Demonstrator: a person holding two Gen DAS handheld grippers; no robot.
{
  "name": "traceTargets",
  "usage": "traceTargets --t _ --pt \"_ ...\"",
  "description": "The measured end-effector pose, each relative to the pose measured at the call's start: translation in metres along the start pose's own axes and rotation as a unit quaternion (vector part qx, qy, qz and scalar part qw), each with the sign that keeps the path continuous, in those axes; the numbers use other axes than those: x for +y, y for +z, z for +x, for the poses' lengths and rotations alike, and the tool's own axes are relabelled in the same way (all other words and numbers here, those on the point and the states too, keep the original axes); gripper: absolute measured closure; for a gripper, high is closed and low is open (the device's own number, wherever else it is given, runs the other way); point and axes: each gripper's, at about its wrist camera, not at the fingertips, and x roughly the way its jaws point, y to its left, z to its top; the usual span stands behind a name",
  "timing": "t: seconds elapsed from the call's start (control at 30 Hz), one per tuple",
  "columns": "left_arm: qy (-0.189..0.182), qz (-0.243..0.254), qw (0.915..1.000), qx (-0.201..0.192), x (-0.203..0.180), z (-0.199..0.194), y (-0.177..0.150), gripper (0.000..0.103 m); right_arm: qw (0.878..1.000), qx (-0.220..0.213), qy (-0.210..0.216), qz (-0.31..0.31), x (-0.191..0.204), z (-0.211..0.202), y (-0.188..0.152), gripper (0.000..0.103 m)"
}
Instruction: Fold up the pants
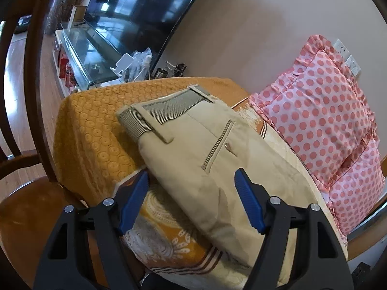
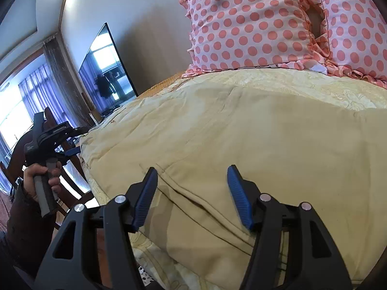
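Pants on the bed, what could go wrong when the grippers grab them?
The pants lie in layers, so the open left hand-held gripper may pinch only the top layer, leaving a crooked fold. The open right hand-held gripper might catch the yellow bedspread underneath. The pillows sit close, so a swung leg could snag them.

Orange patterned bedspread (image 1: pixel 92 130) (cream at one end) under khaki pants (image 1: pixel 217 169) and polka-dot pillows (image 1: pixel 321 120).

Both grippers' fingers (image 1: pixel 246 205) (image 2: pixel 238 198) spread wide.
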Motion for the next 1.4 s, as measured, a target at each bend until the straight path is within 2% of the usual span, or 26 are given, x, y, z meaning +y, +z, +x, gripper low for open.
traceTargets --t 0.1,0.23,0.3,0.37,0.43,0.5,0.53,0.63,0.7,0.8,0.87,0.93,1.0,1.03,1.1,1.13,1.17,1.2,1.23,1.27,1.33,1.4 --pt "-0.017 -0.008 0.9998 0.003 -0.006 0.006 -0.001 0.030 1.000 -0.004 0.002 -0.004 0.001 -0.002 0.000 0.040" --pt "-0.075 -0.045 0.9961 0.005 -0.009 0.009 -0.010 0.030 1.000 -0.010 0.000 -0.012 0.003 -0.001 0.000 0.038" --pt "-0.075 -0.056 0.9956 -0.004 -0.008 0.008 -0.013 0.034 1.000 -0.012 0.000 -0.015 0.003 -0.002 -0.001 0.038" --pt "-0.080 -0.088 0.9928 -0.011 -0.002 0.008 -0.014 0.048 1.000 -0.013 0.000 -0.016 0.003 -0.002 -0.002 0.038" --pt "-0.074 -0.115 0.9905 -0.013 0.004 0.009 -0.014 0.086 1.000 -0.012 0.004 -0.013 0.002 -0.003 -0.001 0.037" --pt "-0.069 -0.124 0.9898 -0.014 0.007 0.010 -0.013 0.090 1.000 -0.008 0.012 -0.010 0.001 -0.006 0.000 0.033" --pt "-0.055 -0.110 0.9922 -0.019 0.001 0.008 -0.013 0.091 1.000 -0.007 0.015 -0.009 0.001 -0.007 0.000 0.029" --pt "-0.031 -0.050 0.9976 -0.035 -0.026 0.001 -0.008 0.093 1.000 -0.010 0.023 0.003 -0.002 -0.018 -0.001 0.026" --pt "-0.034 0.007 0.9981 -0.050 -0.056 -0.007 -0.001 0.094 0.999 -0.021 0.027 0.012 -0.006 -0.031 -0.001 0.026" --pt "-0.056 0.093 0.9921 -0.063 -0.114 -0.021 0.001 0.094 0.998 -0.054 0.019 0.023 -0.018 -0.060 -0.003 0.024" --pt "-0.090 0.167 0.9794 -0.070 -0.167 -0.032 -0.010 0.096 0.996 -0.085 -0.004 0.039 -0.033 -0.086 -0.004 0.024" --pt "-0.132 0.227 0.9626 -0.065 -0.214 -0.041 -0.029 0.097 0.992 -0.109 -0.032 0.058 -0.049 -0.109 -0.006 0.024" --pt "-0.194 0.292 0.9354 -0.045 -0.262 -0.051 -0.066 0.097 0.985 -0.135 -0.071 0.084 -0.069 -0.136 -0.010 0.024" --pt "-0.221 0.321 0.9204 -0.030 -0.281 -0.055 -0.086 0.097 0.982 -0.143 -0.085 0.093 -0.076 -0.145 -0.012 0.023" --pt "-0.271 0.387 0.8811 0.020 -0.313 -0.059 -0.141 0.097 0.972 -0.158 -0.125 0.118 -0.096 -0.166 -0.020 0.023" --pt "-0.285 0.416 0.8624 0.047 -0.323 -0.058 -0.167 0.097 0.968 -0.162 -0.140 0.129 -0.104 -0.174 -0.024 0.023" --pt "-0.298 0.449 0.8386 0.080 -0.330 -0.055 -0.200 0.097 0.965 -0.163 -0.149 0.138 -0.112 -0.178 -0.026 0.023" --pt "-0.303 0.473 0.8201 0.109 -0.333 -0.050 -0.226 0.097 0.962 -0.163 -0.161 0.148 -0.119 -0.182 -0.030 0.023" --pt "-0.293 0.500 0.8030 0.140 -0.332 -0.041 -0.256 0.097 0.959 -0.162 -0.171 0.158 -0.126 -0.185 -0.032 0.023" --pt "-0.283 0.513 0.7970 0.145 -0.328 -0.037 -0.270 0.097 0.956 -0.161 -0.179 0.168 -0.133 -0.189 -0.036 0.023" --pt "-0.275 0.536 0.7886 0.123 -0.322 -0.038 -0.285 0.097 0.952 -0.161 -0.188 0.181 -0.144 -0.192 -0.042 0.023" --pt "-0.276 0.537 0.7877 0.122 -0.320 -0.039 -0.283 0.097 0.950 -0.162 -0.190 0.187 -0.150 -0.193 -0.042 0.023"
